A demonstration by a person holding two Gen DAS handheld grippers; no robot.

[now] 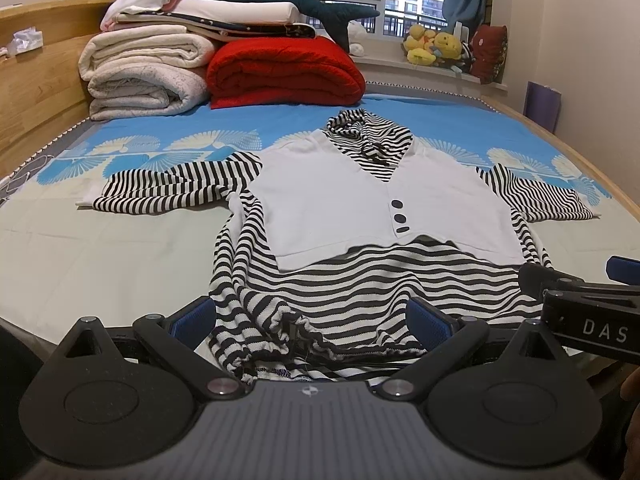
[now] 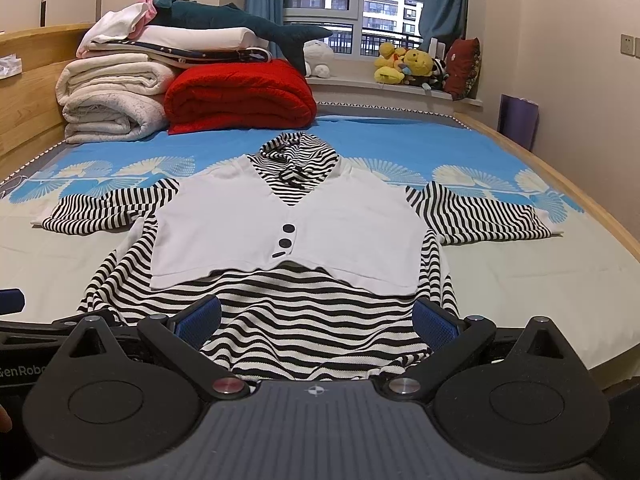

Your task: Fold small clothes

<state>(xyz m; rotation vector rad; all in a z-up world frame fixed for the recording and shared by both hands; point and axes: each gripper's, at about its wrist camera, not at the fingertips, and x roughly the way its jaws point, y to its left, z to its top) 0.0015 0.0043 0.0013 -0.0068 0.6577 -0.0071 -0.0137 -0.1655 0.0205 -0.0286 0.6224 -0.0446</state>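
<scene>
Two grippers sit at the near hem of a striped hooded top (image 1: 360, 280) spread flat on the bed (image 1: 120, 248), sleeves out to both sides. Left gripper (image 1: 316, 320) and right gripper (image 2: 316, 320) both have their fingers wide apart, straddling the hem fabric without clamping it.

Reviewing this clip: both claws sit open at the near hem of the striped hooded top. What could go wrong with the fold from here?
1. The hem is bunched and rucked by the left claw; a grasp may catch several layers and fold crooked.
2. The left sleeve is twisted, so it might get trapped under the body.
3. The white vest panel hangs loose at the bottom and could shift when the right claw lifts.
</scene>
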